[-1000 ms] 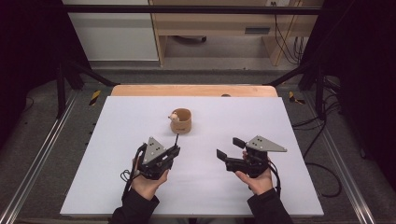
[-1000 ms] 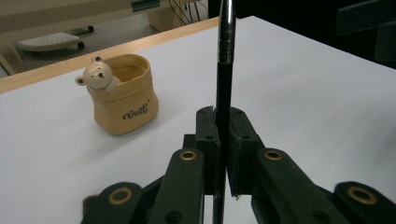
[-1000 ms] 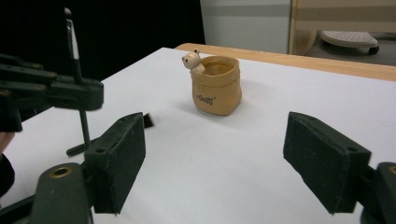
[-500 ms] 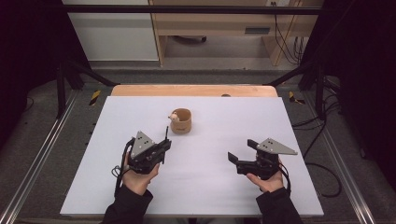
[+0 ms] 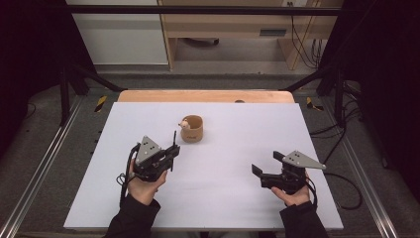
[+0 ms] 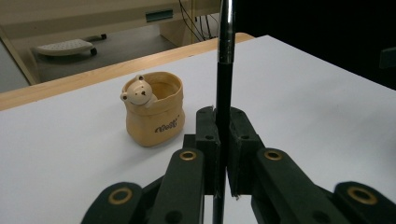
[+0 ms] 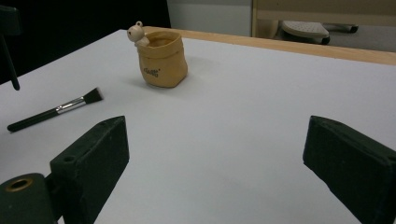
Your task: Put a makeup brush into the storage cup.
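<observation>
The left gripper [image 5: 171, 151] is clamped on a slim black rod with a silver metal ferrule [image 6: 223, 84], seemingly a brush handle, held upright just short of the small tan ceramic pot with a bear figure on its rim [image 5: 192, 128]; the pot stands a little behind the middle of the white table surface [image 5: 307, 134], nearer the far edge. The step in hand looks like standing the rod in the pot; the next move would call for carrying it over the rim and lowering it before release. The right gripper [image 5: 267, 166], near the front right corner, has just been opening and stands wide with nothing between its jaws. A black-handled brush [image 7: 53, 110] lies flat on the surface. Beyond the far edge stand pale wooden furniture [image 5: 228, 25] and trailing cables [image 5: 302, 29].
</observation>
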A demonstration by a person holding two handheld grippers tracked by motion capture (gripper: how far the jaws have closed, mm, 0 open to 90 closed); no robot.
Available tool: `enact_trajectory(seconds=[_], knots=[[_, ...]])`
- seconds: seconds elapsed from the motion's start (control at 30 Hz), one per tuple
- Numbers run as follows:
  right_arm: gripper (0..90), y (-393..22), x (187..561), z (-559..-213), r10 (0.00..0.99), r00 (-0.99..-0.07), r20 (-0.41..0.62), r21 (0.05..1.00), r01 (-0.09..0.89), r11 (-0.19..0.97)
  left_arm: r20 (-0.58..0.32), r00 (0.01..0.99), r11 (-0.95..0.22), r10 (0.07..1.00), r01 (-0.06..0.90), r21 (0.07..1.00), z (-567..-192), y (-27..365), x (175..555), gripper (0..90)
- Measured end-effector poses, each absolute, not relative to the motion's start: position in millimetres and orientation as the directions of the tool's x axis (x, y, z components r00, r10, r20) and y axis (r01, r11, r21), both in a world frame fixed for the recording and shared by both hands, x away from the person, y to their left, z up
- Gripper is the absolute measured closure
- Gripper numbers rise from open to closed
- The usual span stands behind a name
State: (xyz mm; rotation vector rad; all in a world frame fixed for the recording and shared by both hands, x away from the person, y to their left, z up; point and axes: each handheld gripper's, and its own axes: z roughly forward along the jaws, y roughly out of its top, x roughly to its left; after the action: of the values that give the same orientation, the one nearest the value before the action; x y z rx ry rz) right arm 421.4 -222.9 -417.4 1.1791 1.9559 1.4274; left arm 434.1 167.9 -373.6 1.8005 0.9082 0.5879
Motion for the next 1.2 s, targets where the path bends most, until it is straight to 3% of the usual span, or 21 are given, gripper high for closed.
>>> enact_trajectory(seconds=[0.57,1.2], knots=[[5.9,-243.1,417.9,-428.1,0.865,-0.484,0.131,0.916,0.393,0.081,-0.025,0.587,-0.193,0.81,0.307,0.932,-359.9,176.1,445.5,84.1],[6.0,-242.2,416.4,-425.9,0.865,-0.492,0.099,0.924,0.368,0.103,-0.004,0.597,-0.205,0.802,0.282,0.937,-339.9,163.5,471.5,84.2]])
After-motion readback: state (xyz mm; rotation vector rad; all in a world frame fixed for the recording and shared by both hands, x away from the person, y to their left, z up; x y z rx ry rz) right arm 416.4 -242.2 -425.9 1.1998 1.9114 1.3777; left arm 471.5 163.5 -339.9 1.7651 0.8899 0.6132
